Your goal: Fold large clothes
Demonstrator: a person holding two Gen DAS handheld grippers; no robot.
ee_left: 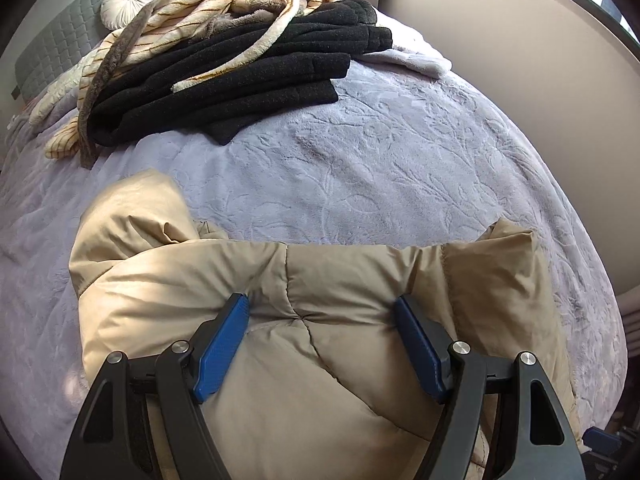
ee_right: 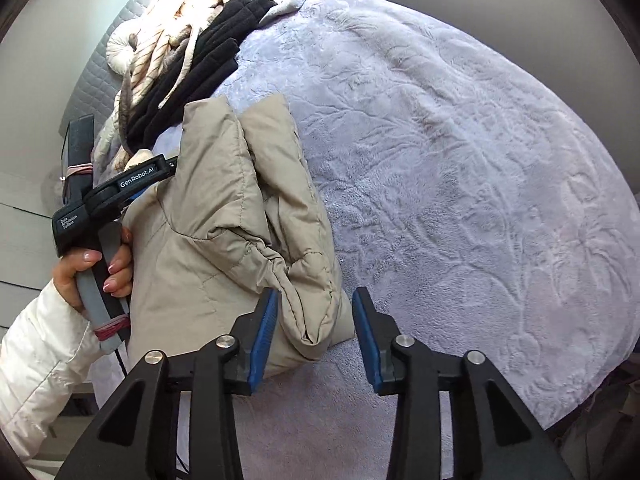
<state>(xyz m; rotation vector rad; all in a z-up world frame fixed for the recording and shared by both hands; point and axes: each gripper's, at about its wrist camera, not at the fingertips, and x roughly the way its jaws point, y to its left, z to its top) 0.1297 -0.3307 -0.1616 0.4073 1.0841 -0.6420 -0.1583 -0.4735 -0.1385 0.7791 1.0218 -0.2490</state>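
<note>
From the left wrist, the left gripper (ee_left: 322, 312) clamps a bulge of the beige quilted puffer jacket (ee_left: 304, 360), its near hem cut off, while from the right wrist the right gripper (ee_right: 314, 316) gapes, only its left pad touching the jacket's cuff (ee_right: 304, 300) on the lavender embossed bedspread (ee_right: 460, 160).

Legible text, 2 items, both on the left gripper (ee_right: 170, 166) you hold, at approx. 9 o'clock in right wrist view:
1. "GenRobot.AI", white on black, along its finger arm.
2. Small white label on its body, reads approx. "Data Acquisition System"; tiny, not certain.
Left wrist view: no readable text.
</note>
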